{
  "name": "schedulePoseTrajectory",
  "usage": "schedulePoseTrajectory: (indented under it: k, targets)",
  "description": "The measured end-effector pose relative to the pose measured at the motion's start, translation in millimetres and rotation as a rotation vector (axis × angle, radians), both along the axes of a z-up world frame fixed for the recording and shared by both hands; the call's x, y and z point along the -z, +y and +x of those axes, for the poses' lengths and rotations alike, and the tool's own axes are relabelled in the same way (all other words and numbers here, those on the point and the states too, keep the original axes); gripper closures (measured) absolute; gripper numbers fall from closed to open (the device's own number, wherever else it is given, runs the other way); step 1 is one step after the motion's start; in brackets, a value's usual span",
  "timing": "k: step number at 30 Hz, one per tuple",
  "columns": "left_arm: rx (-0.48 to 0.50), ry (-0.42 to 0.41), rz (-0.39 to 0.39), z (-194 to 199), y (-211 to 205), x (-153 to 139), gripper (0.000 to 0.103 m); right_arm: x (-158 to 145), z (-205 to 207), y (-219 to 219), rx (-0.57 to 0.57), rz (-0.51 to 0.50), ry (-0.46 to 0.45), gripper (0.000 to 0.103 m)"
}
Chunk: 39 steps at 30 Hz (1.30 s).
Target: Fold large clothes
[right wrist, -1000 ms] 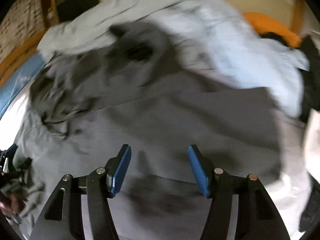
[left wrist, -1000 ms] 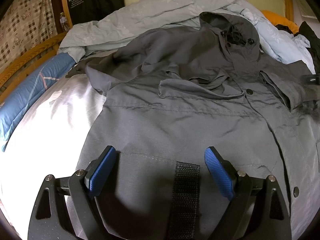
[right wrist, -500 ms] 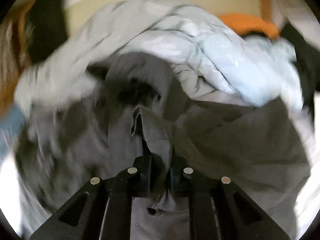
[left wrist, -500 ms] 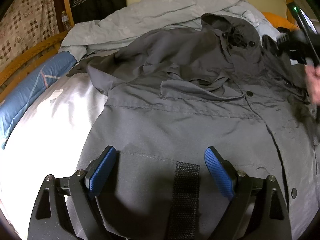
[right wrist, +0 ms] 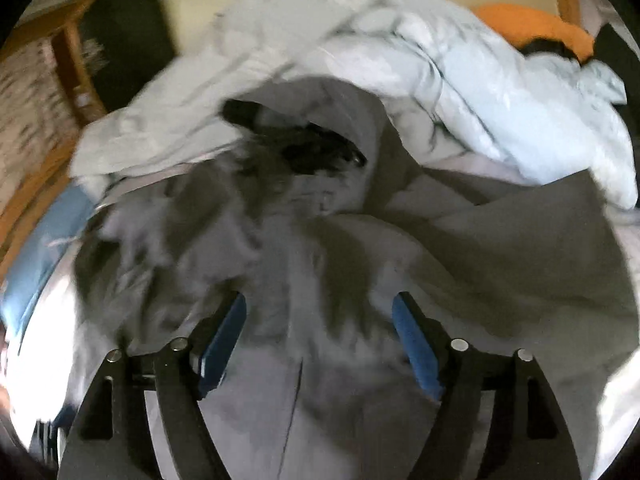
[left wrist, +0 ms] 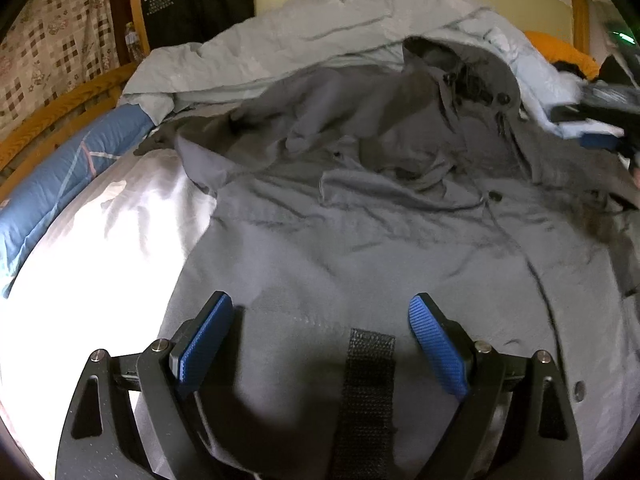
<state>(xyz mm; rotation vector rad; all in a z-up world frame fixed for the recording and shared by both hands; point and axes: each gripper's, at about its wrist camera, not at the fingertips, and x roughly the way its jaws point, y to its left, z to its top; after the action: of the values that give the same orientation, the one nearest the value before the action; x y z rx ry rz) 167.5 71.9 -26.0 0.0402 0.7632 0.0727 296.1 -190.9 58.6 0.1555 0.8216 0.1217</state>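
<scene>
Bed: white sheet, bright under the light, showing bare to the left of the jacket; a wooden frame runs along its far-left edge.
Duvet: pale grey-blue, bunched in a heap beyond the jacket, against the headboard side; the jacket's hood lies against it.
Jacket: grey, large, spread front-up on the bed, filling the middle of the left view. Hood at the far end, dark inside. One sleeve is crumpled toward the far left of the jacket; the chest is rumpled, the lower body smoother. In the right view (blurred) the jacket fills the lower half, the hood opening beyond.
Pillow: blue, lying along the bed's left edge, to the left of the jacket's sleeve.
Orange cloth: beyond the jacket's right shoulder, behind the duvet.
Left gripper: over the jacket's hem, jaws spread wide, blue pads apart with nothing pinched between them; whether the tips touch the cloth I cannot tell.
Right gripper: over the jacket's right part, jaws spread and just opened further, only loose cloth below the gap, no fold pinched. In the left view it appears blurred at the jacket's right shoulder.
Strap: black webbing on the jacket's hem, between the left gripper's pads.
Snaps: dark, down the jacket's front placket.
</scene>
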Motion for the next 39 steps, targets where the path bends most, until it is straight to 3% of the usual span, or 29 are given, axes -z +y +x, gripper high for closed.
schedulePoseTrajectory:
  k: [6,11,13,14,15,20,25,28,31,33,35,37,39]
  targets:
    - [0.022,-0.107,-0.041,-19,1,-36,0.013,-31,-94,-25,-0.017,-0.127,-0.080,0.022]
    - [0.088,-0.123,-0.157,-34,4,-48,0.013,-46,-173,-45,0.007,-0.226,-0.189,0.018]
    - [0.144,-0.117,-0.191,-33,-4,-46,0.024,-47,-194,-51,0.045,-0.259,-0.234,0.018]
    - [0.180,-0.104,-0.203,-30,-11,-46,0.038,-48,-201,-56,0.059,-0.265,-0.249,0.018]
    - [0.221,-0.085,-0.218,-26,-19,-48,0.046,-49,-207,-60,0.078,-0.271,-0.257,0.018]
    - [0.361,-0.052,-0.299,22,-72,-64,0.042,-61,-211,-89,0.167,-0.305,-0.225,0.018]
    - [0.366,0.112,-0.343,115,-131,-35,0.041,-53,-199,-147,0.275,-0.192,-0.097,0.018]
    - [0.344,0.166,-0.371,158,-154,-10,0.047,-42,-195,-174,0.319,-0.131,-0.011,0.018]
    - [0.363,0.205,-0.393,188,-174,6,0.061,-34,-193,-192,0.327,-0.068,0.027,0.018]
    - [0.370,0.194,-0.421,196,-180,6,0.095,-31,-191,-194,0.330,-0.063,0.033,0.018]
    - [0.353,0.133,-0.391,191,-174,-7,0.100,-29,-191,-192,0.320,-0.083,0.037,0.018]
    - [0.295,-0.012,-0.300,178,-155,-34,0.100,-27,-191,-190,0.320,-0.101,0.042,0.018]
    - [0.255,-0.049,-0.211,174,-135,-52,0.100,-28,-194,-189,0.318,-0.096,0.039,0.018]
